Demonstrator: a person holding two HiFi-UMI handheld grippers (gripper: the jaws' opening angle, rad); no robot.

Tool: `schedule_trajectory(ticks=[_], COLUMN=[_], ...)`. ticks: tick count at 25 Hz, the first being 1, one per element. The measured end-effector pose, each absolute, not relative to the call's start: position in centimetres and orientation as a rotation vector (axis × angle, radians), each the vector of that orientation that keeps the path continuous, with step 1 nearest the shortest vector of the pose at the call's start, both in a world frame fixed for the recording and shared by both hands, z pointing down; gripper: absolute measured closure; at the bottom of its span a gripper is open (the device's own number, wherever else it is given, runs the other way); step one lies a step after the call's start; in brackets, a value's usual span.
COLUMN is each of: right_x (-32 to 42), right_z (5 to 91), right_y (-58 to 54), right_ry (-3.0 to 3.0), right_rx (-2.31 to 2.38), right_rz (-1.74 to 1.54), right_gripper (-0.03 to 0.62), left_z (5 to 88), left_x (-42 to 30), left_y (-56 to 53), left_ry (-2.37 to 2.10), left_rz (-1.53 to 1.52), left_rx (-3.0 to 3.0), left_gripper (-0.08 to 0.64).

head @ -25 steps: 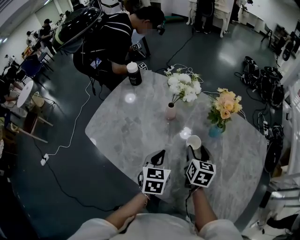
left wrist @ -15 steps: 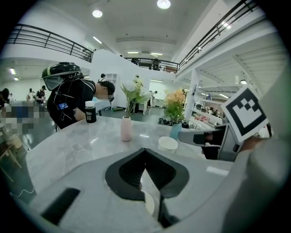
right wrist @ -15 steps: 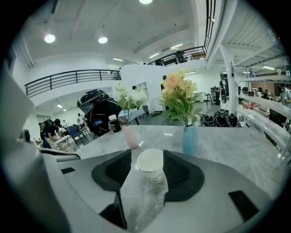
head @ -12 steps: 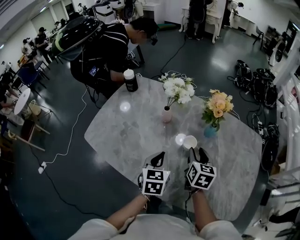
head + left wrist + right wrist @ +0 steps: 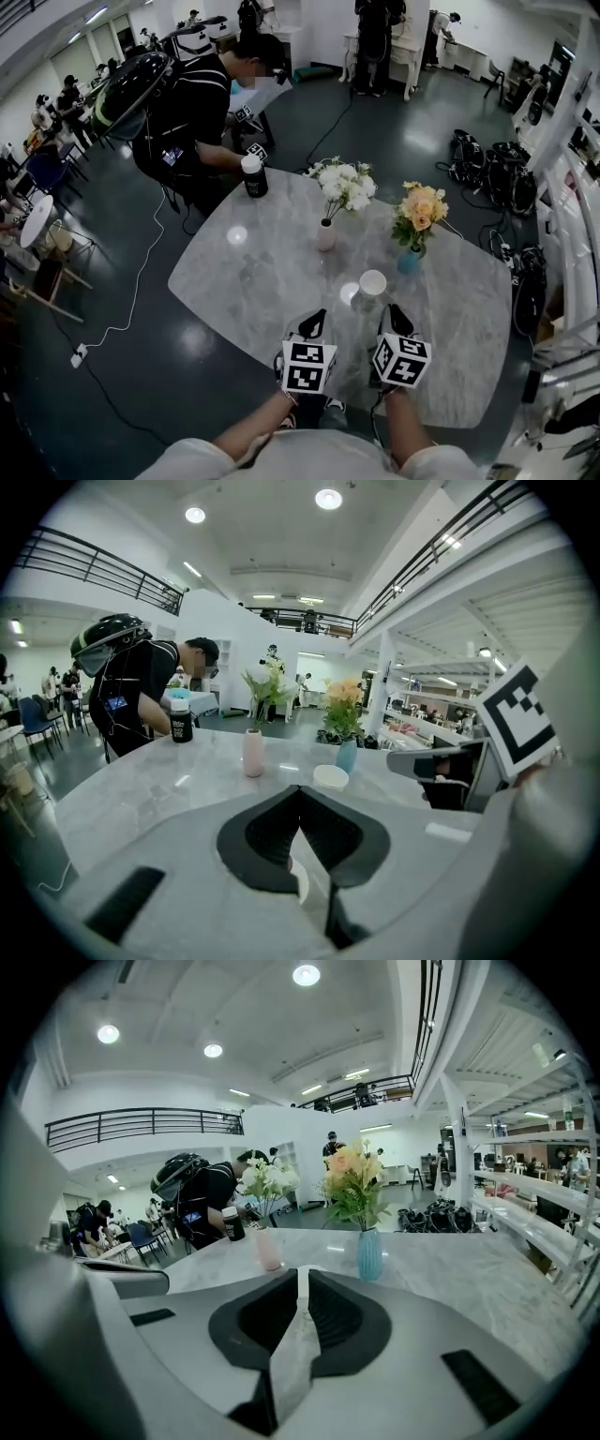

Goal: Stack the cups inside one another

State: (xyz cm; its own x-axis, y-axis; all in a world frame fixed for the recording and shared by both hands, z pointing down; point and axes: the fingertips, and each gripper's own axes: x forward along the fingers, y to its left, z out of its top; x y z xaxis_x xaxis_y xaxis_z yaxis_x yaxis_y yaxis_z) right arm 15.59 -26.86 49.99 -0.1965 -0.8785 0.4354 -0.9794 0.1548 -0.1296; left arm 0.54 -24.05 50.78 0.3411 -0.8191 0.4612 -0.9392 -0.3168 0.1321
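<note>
White cup [image 5: 372, 283] stands free on the surface [image 5: 253, 272], just ahead of my right gripper [image 5: 395, 313], whose jaws have just been closing on nothing. My left gripper [image 5: 316, 321] has its jaws together. A forward nudge could topple the cup toward the blue vase [image 5: 408, 261].

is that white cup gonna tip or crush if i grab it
Probably light: the white cup looks disposable, so a hard squeeze may dent it. Upright on the glossy table, it likely slides under a low push; a high one could tip it.
</note>
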Motion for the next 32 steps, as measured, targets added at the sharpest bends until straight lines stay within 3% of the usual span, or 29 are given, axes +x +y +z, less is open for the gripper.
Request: schedule_trajectory(ticks=[22, 32], right_x=[14.8, 15.0], right_z=[49.6, 49.5], right_y=[-11.6, -10.0], right_ry=[-2.041, -2.022], right_rx=[2.014, 2.037], right_rz=[0.574, 0.571], right_gripper=[0.571, 0.571], left_z=[51.0, 51.0], left_x=[-0.4, 0.7], left_y=[-14.4, -13.5], left_ry=[-1.348, -1.302], left_rz=[0.435, 0.423], left_rx=[2.378, 2.408], left_gripper=[0.565, 0.565])
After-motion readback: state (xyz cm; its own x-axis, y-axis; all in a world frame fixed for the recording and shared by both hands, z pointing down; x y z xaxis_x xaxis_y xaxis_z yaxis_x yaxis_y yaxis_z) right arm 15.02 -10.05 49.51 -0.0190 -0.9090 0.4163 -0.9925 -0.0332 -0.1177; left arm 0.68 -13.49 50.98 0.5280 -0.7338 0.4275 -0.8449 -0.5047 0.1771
